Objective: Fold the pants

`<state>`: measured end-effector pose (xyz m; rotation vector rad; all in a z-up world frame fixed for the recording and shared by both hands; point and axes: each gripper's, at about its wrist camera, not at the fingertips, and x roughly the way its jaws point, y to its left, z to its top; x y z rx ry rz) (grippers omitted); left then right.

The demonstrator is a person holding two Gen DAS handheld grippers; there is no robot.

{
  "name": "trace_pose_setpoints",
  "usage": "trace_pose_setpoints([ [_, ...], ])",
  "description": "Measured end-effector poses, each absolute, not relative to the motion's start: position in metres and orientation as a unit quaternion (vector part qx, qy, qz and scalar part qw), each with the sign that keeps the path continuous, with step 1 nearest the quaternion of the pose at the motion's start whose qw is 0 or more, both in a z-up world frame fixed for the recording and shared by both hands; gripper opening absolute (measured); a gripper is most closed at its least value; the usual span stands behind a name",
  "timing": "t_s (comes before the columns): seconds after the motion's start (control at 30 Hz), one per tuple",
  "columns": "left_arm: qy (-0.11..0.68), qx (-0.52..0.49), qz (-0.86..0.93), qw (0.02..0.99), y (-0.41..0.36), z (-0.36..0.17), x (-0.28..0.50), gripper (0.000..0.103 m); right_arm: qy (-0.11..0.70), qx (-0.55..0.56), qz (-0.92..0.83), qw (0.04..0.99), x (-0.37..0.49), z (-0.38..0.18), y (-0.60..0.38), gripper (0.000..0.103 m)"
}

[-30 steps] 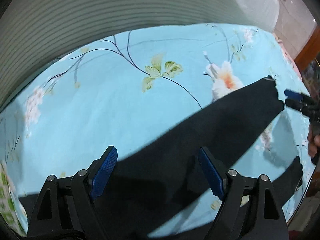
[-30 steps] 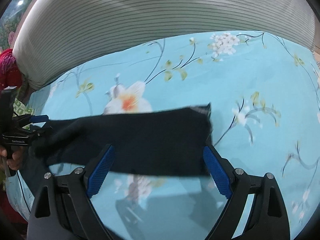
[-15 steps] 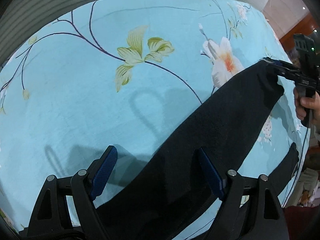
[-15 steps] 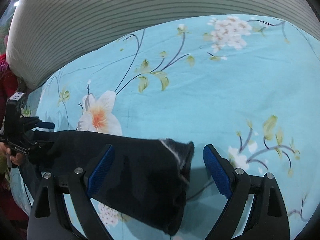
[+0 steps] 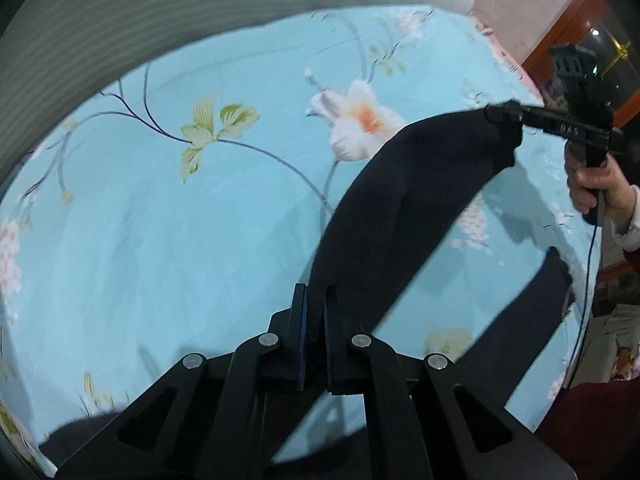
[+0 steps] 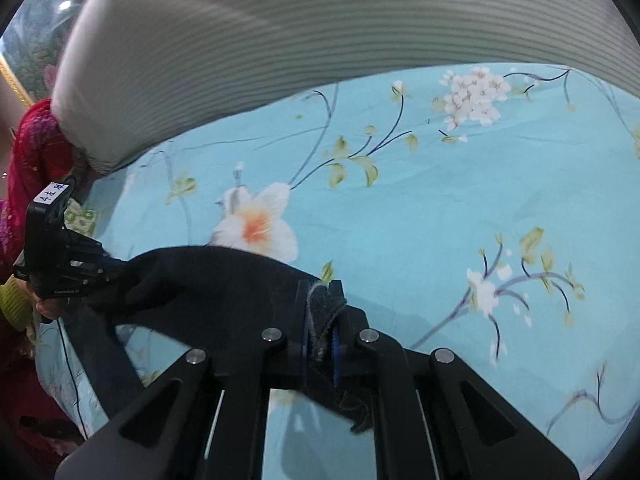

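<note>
Both grippers, left [image 5: 315, 300] and right [image 6: 320, 300], clamp jaws on black pants [image 5: 404, 208]

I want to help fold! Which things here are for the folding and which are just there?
For the job:
pants
left gripper
right gripper

Just there:
flowery sheet
striped pillow

Left gripper [image 5: 315, 300] jaws clamped together, right gripper [image 6: 320, 300] jaws likewise, held level, apart

Black pants [image 5: 404, 216] over a turquoise floral bedsheet [image 5: 168, 248].
</note>
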<state>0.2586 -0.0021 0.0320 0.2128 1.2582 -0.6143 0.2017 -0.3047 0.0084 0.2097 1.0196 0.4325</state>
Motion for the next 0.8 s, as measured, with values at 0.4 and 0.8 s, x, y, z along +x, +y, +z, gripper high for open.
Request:
trace_pose_setpoints([
  [0.4,0.558,0.061,-0.298,0.772,-0.014,0.041,0.149,0.004,0.489,0.053,0.198,0.848,0.099,0.011,-0.308,0.009],
  [0.8,0.566,0.043,-0.318,0.759,-0.019,0.03,0.074,0.004,0.498,0.037,0.168,0.85,0.013,0.006,-0.309,0.009],
])
